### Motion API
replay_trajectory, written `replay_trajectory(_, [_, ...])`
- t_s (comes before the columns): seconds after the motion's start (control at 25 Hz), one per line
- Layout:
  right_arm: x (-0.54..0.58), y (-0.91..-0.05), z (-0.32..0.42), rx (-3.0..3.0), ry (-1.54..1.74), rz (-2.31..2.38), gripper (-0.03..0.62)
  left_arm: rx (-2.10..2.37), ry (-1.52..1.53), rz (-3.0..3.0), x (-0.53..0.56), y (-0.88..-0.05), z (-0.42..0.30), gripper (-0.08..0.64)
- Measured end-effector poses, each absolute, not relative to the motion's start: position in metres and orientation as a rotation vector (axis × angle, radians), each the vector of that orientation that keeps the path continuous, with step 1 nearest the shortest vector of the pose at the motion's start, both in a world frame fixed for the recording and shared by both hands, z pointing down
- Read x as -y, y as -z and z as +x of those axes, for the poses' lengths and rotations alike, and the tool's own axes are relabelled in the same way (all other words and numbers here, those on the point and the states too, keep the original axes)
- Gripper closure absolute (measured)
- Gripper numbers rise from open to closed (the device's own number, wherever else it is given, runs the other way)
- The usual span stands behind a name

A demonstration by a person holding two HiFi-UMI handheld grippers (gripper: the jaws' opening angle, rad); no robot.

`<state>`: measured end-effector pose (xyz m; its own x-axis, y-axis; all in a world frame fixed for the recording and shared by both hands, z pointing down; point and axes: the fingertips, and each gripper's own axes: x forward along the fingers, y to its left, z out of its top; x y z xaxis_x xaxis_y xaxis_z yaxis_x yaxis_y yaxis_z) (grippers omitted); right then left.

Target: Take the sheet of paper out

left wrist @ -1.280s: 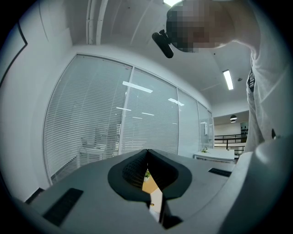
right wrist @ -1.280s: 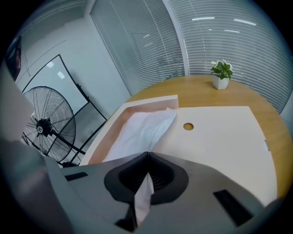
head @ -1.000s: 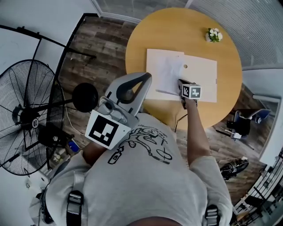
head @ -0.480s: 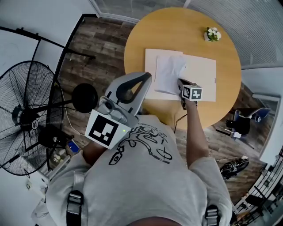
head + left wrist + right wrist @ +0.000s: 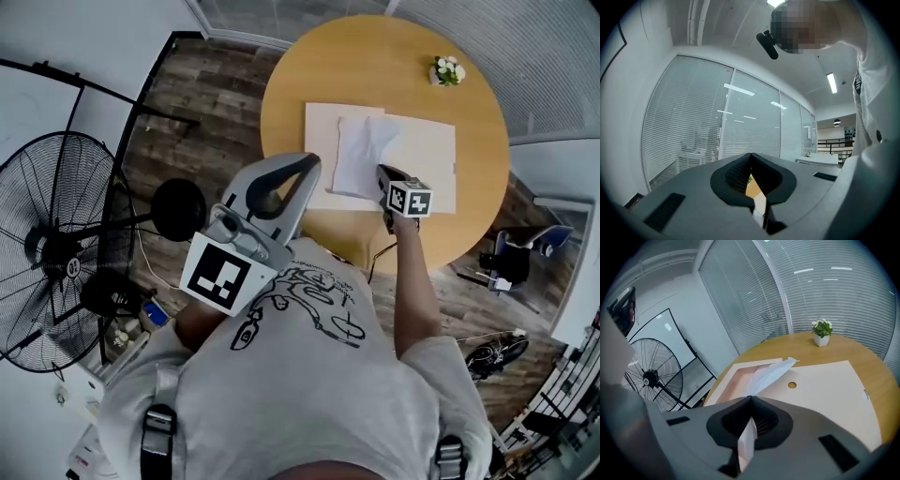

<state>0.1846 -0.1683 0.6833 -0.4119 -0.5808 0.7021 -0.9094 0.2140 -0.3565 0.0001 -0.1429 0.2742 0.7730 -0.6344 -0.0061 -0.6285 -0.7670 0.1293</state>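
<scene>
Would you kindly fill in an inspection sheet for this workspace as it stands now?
Surface: round wooden table.
Job's things: sheet of paper raised at its near end, far end at the opening of the flat folder.
Clutter: small potted plant near the far edge.
Grippers: right tongs shut on the sheet; left tongs shut, empty.
Cables: thin cable at the table's near edge.
Surroundings: standing fan, wood floor, chair, blinds.

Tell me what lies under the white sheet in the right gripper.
The open beige folder lies under the sheet, itself on the round table. Whatever the sheet covers there is hidden.
</scene>
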Motion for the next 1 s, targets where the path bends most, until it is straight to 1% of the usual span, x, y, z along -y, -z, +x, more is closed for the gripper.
replay_trajectory(1.0, [0.154,-0.633,0.195,2.164,-0.977,1.475,0.583,0.968,0.079,2.87,0.129,-0.271,0.014,0.54])
